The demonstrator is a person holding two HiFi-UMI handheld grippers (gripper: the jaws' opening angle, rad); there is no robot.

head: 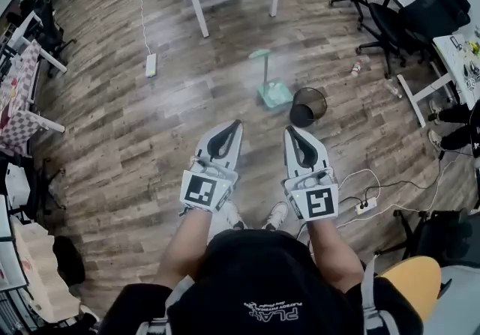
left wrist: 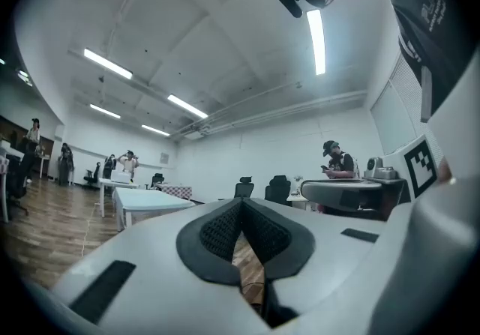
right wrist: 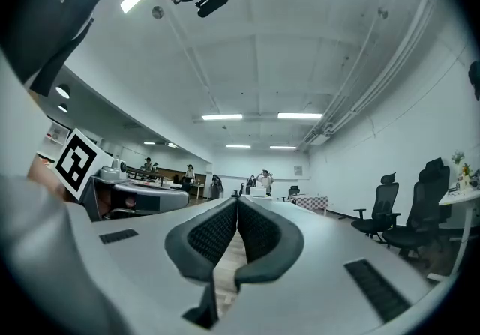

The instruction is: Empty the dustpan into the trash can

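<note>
- Our left gripper [head: 237, 125] and right gripper [head: 289, 131] are held level before us, jaws pressed together and empty;
- the green dustpan [head: 274, 93] stands on the floor [head: 150, 146] just beside the black trash can [head: 308, 106];
- we should step closer, spread one gripper's jaws and take the upright handle [head: 263, 64] squarely; keep the pan level until it is over the can.

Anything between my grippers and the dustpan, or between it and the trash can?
Nothing visible. Bare floor separates left gripper and right gripper from the dustpan; the trash can stands right beside it.
</note>
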